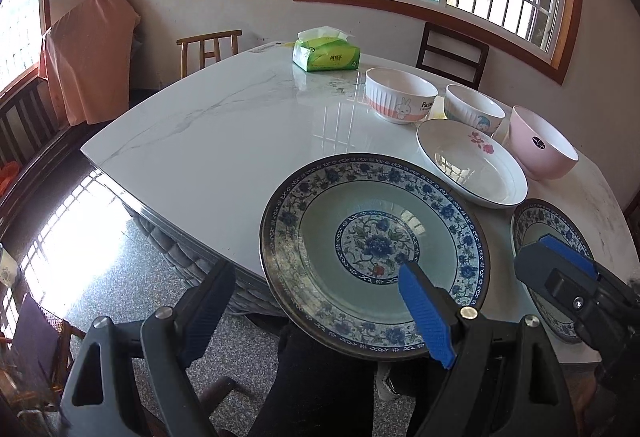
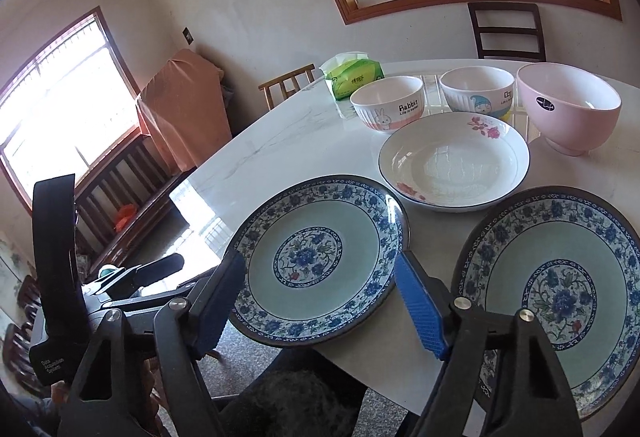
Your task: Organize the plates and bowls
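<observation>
Early in the sorting: nothing stacked yet. On the marble table (image 2: pixel 280 141), two blue-patterned plates at the near edge, the left plate (image 2: pixel 316 261) overhanging the rim, the right plate (image 2: pixel 560 293) fully on the top; behind them a white floral dish (image 2: pixel 454 161), then a rabbit bowl (image 2: pixel 388 101), a cartoon bowl (image 2: pixel 476 89) and a pink bowl (image 2: pixel 568 109) in a row. Left gripper (image 1: pixel 316 313) spread wide around the left plate's near rim, gripping nothing; possibly touching, hard to tell. Right gripper (image 2: pixel 320 309) likewise released, between the two plates. Next, probably: closing on the overhanging rim, lifting level, setting onto its twin.
</observation>
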